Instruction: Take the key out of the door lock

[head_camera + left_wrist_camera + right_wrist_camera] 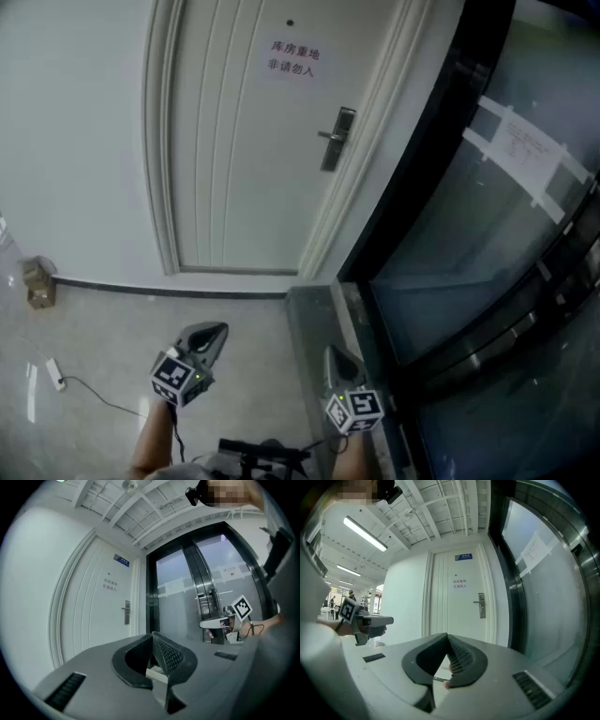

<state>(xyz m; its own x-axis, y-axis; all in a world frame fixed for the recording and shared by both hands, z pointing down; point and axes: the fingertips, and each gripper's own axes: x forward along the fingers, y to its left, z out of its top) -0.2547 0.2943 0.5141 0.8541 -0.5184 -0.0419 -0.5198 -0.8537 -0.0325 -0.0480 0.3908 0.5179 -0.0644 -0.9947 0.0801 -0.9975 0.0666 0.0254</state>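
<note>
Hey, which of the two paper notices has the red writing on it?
The notice on the white door, above the lock handle; the sheet taped to the glass panel shows only faint grey print.

Head view above, all facing door (246,141)

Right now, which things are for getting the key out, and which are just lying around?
For the job: door lock, white door, left gripper, right gripper; the key is too small to see.

Just lying about: cardboard box, white plug strip on the floor, paper taped to the glass.
</note>
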